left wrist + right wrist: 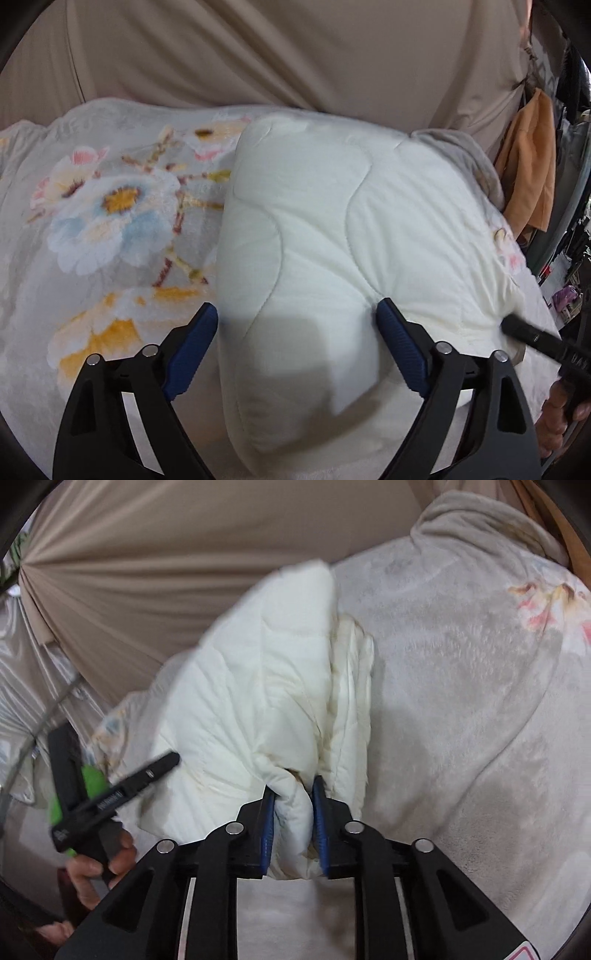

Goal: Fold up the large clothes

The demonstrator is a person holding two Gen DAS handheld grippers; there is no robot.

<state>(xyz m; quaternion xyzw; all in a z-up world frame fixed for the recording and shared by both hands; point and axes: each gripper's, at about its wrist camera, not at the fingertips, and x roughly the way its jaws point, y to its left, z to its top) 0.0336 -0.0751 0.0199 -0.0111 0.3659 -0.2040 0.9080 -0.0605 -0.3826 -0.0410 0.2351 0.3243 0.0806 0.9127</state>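
Two grippers over one white quilted cover (pixel 332 206), folded thick on a floral fleece blanket (pixel 110 206) before a beige curtain (pixel 295 48). Left gripper (pixel 297 317) angled downward, blue pads (pixel 400 350) spread wide to either side of the cover's near fold, not pressing it. Right gripper (pixel 293 794) likewise tilted down, narrowed tight onto a bunched roll of the cover's edge (pixel 291 823), fabric bulging out between the pads. Bare hand (pixel 99 871) at lower left of the right wrist view, wrapped around the left tool's black and green handle. Bulk of the cover (pixel 251 686) rising ahead and left of the right gripper, blurred along its upper edge.
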